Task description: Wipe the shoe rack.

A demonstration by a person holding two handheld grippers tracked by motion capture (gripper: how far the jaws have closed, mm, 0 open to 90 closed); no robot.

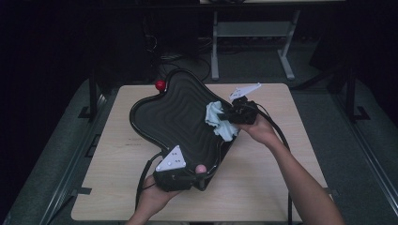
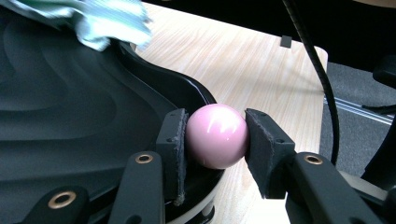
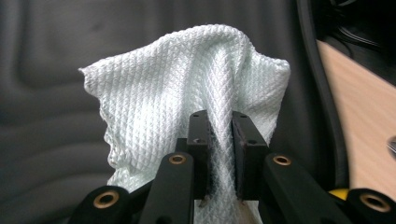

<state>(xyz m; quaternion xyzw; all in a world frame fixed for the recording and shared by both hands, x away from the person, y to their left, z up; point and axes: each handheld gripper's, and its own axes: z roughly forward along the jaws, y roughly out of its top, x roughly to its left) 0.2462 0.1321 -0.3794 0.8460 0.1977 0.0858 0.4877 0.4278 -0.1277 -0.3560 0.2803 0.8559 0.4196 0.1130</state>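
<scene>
Wiping black wavy-ribbed tray: right gripper clamps white waffle-weave cloth, left gripper pinches tray's pink knob. Next: drag cloth along grooves, steadying tray.

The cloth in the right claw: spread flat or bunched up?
Bunched up: the cloth rises in folds, pinched between the right claw's pads over the black tray.

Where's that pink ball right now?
The pink ball sits clamped between the left tongs, at the near edge of the black wavy tray in the high view, beside the person's left hand.
</scene>
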